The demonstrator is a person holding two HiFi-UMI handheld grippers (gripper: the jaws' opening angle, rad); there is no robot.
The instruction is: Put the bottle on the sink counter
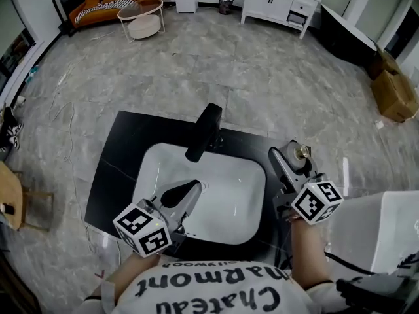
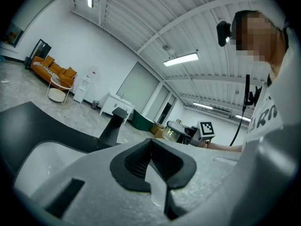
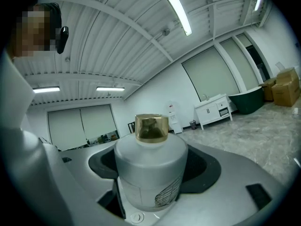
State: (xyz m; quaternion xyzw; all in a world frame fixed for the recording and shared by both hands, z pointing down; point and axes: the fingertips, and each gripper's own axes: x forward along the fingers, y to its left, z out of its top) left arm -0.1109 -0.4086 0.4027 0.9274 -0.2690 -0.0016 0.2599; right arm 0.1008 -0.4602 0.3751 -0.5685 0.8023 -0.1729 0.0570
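A frosted grey bottle (image 3: 149,168) with a gold cap (image 3: 151,127) sits between the jaws of my right gripper (image 3: 150,182), which is shut on its body. In the head view the bottle (image 1: 301,154) and right gripper (image 1: 291,157) are over the right end of the black sink counter (image 1: 121,156); I cannot tell whether the bottle touches it. My left gripper (image 1: 192,190) hovers over the front of the white basin (image 1: 229,201), its dark pads (image 2: 134,161) pressed together on nothing. The left gripper view also catches the bottle (image 2: 173,132) beyond its jaws.
A black faucet (image 1: 204,131) rises behind the basin, also seen as the faucet (image 2: 114,124) in the left gripper view. A white box-like surface (image 1: 386,227) stands at my right. Grey marble floor (image 1: 196,57) surrounds the counter; a white cabinet (image 1: 278,4) and an orange sofa (image 1: 114,0) stand far off.
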